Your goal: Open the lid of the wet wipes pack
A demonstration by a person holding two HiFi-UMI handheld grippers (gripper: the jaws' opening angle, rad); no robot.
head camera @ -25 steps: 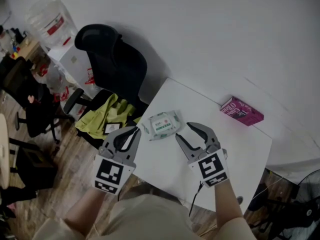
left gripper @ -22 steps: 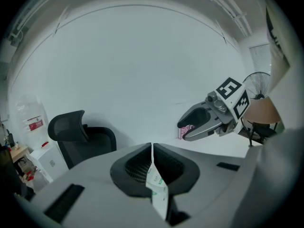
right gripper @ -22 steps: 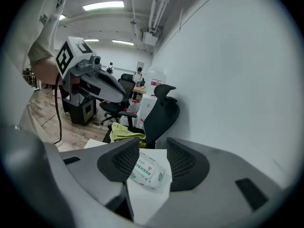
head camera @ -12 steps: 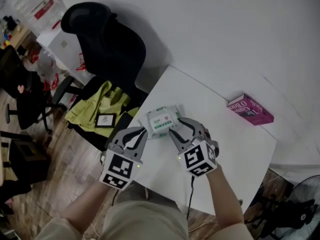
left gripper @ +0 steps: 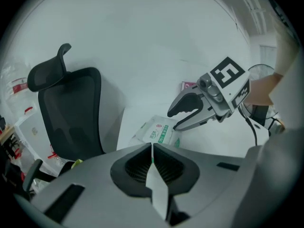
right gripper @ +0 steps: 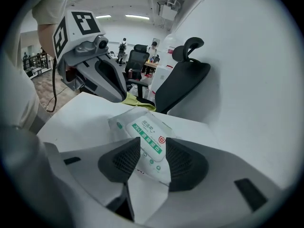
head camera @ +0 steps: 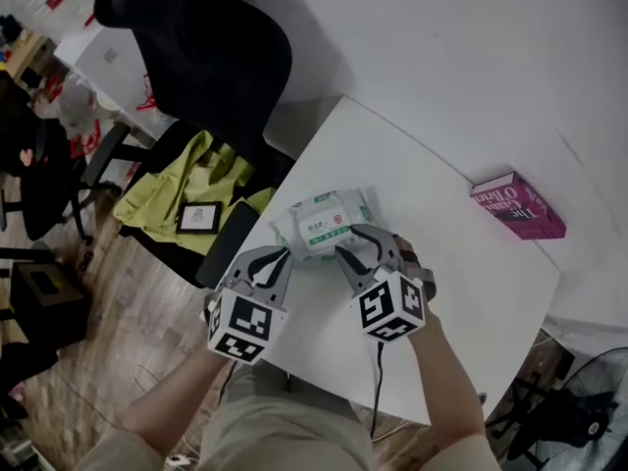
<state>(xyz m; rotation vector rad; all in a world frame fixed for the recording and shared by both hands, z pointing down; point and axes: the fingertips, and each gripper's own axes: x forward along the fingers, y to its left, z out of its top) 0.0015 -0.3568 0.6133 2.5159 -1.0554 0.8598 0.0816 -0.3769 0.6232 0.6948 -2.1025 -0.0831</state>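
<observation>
The wet wipes pack (head camera: 322,224) lies flat near the left corner of the white table (head camera: 461,263), its green-and-white label facing up and its lid down. My right gripper (head camera: 355,247) hangs at the pack's near end. Its jaws are closing, still apart, and the pack (right gripper: 142,132) shows between the pads (right gripper: 183,160) with no pad pressing on it. My left gripper (head camera: 285,255) is shut and empty, just left of the pack's near corner. In the left gripper view its tips (left gripper: 152,146) meet in front of the pack (left gripper: 159,131), with the right gripper (left gripper: 173,120) beside it.
A purple book (head camera: 518,206) lies at the table's far right edge. A black office chair (head camera: 206,47) stands left of the table, with a yellow-green cloth (head camera: 186,189) and a small framed card (head camera: 199,217) on its seat. A fan (head camera: 589,410) stands low right.
Both grippers have come down and forward to the pack. The right gripper's jaws now straddle the pack's near end. The left gripper's tips have come together beside it.
</observation>
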